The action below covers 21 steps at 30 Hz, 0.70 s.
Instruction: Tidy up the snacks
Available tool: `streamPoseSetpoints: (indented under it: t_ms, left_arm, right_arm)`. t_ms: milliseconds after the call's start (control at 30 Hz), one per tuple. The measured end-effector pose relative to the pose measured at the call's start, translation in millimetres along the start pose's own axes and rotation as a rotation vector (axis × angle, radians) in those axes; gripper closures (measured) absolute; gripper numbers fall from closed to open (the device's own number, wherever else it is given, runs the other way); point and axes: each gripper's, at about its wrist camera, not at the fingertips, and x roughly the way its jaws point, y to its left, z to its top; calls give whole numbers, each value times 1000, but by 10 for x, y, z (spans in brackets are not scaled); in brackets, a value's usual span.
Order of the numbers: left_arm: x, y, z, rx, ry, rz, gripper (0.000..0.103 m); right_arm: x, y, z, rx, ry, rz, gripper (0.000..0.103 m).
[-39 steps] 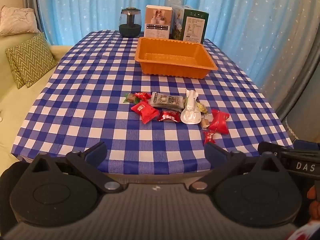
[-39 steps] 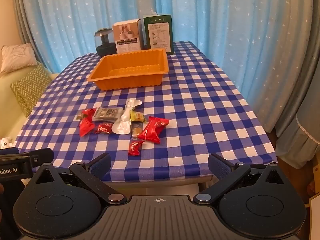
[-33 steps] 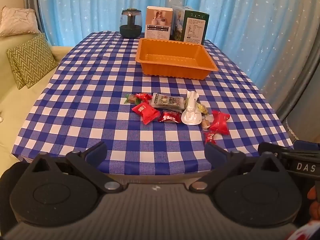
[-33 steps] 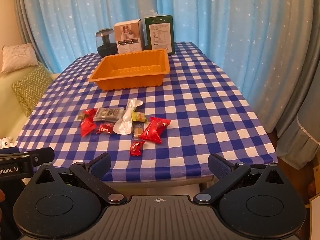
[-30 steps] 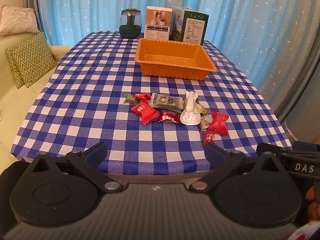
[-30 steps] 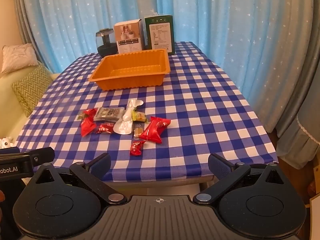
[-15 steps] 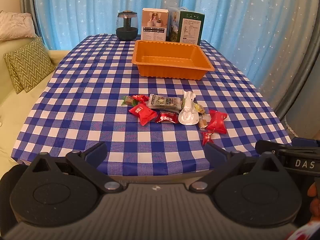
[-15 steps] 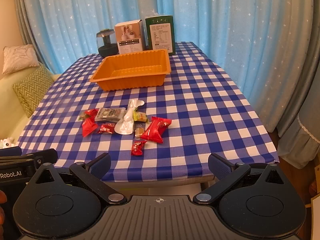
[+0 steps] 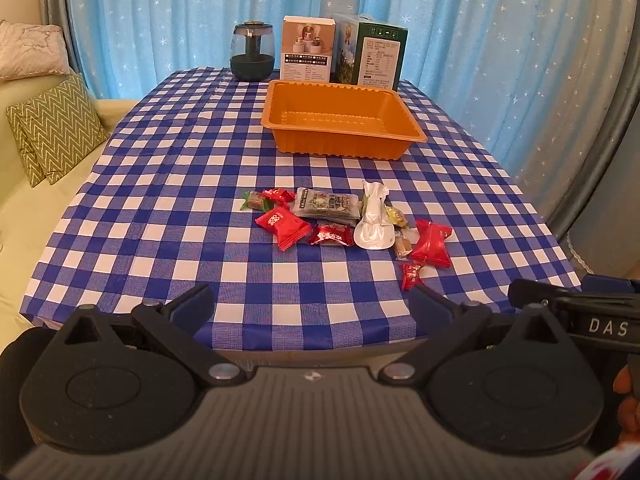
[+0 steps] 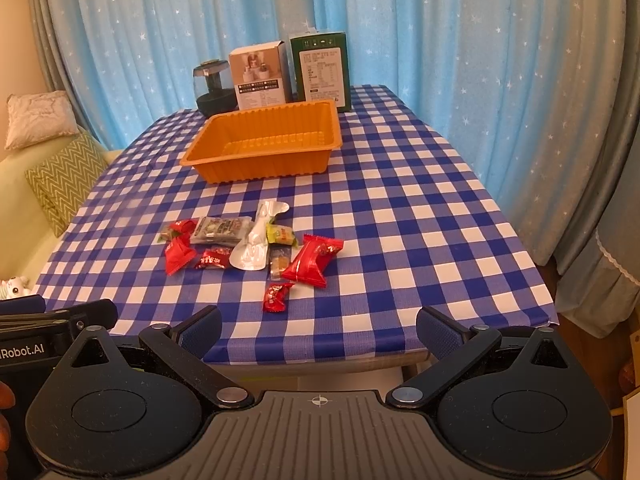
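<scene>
Left wrist view gives me the whole table (image 9: 160,184) under its blue-and-white checked cloth, with the orange tray (image 9: 344,142) standing bare near the far end, in front of two cartons and a dark jar; nothing lies in it, so I judge the sorting has not started; the snacks (image 9: 344,220) sit in a loose band across the near half of the cloth, well short of the tray and wholly apart from it. My left gripper (image 9: 308,300) hangs off the near edge with its fingers spread wide and nothing between them; in the right wrist view my right gripper (image 10: 318,322) is likewise spread and empty, also short of the edge.

Working down in size: the long grey-green packet (image 9: 326,204) lies with its long axis across the table; the white pouch (image 9: 374,220) runs lengthwise away from me, beside that packet's right end; the big red packet (image 10: 314,260) lies slanted at the right of the group; the small red sweet (image 10: 276,296) is the nearest piece of all.

That small sweet lies ahead and a little left of centre for my right gripper, and just beyond my left gripper's right finger; I judge the right hand better lined up, though neither is clearly nearer.
</scene>
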Motion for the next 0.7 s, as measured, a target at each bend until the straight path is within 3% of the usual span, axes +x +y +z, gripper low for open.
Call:
streamPoseSetpoints:
  t_ms: [700]
  left_arm:
    - [3, 16, 0, -2, -5, -5, 0]
  right_arm:
    - [5, -2, -9, 1, -1, 2, 1]
